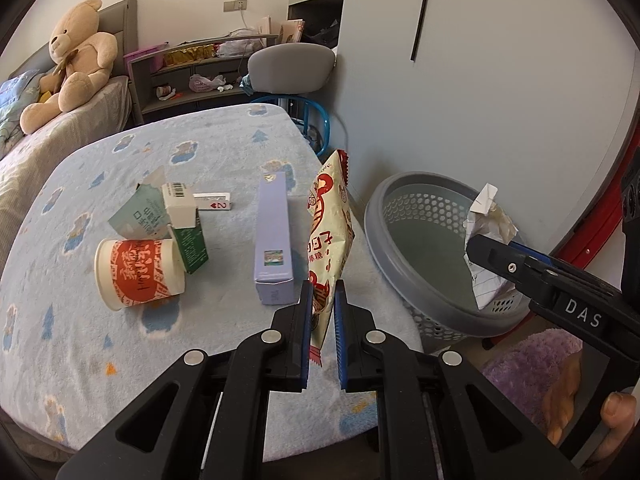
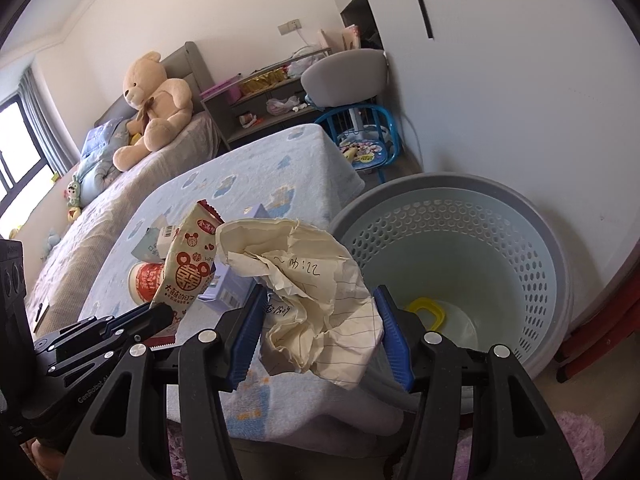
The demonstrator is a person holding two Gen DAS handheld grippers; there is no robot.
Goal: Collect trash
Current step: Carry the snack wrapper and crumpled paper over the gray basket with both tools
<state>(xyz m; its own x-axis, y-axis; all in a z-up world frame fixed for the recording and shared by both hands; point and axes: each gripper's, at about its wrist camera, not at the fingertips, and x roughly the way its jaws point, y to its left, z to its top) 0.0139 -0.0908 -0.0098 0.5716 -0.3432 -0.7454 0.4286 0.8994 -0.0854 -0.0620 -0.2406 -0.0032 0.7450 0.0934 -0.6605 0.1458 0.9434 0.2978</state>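
Observation:
My left gripper (image 1: 323, 300) is shut on the lower end of a cream and red snack bag (image 1: 330, 224), which stands upright above the table's right edge. My right gripper (image 2: 320, 300) is shut on a ball of crumpled lined paper (image 2: 312, 280) beside the rim of the grey perforated basket (image 2: 520, 240). The left wrist view shows that paper (image 1: 486, 236) over the basket (image 1: 400, 216). A yellow ring-shaped piece (image 2: 426, 314) lies on the basket's floor. On the blue blanket-covered table (image 1: 120, 360) lie a tipped paper cup (image 1: 138, 274), a purple box (image 1: 274, 240) and a green carton (image 1: 192, 248).
A small white box (image 1: 180, 204) and a card pack (image 1: 214, 202) lie behind the carton. The bed with a teddy bear (image 1: 76, 60) runs along the left. A grey chair (image 1: 290, 66) and a blue stool (image 2: 366, 148) stand past the table. A purple rug (image 1: 528, 364) covers the floor near the basket.

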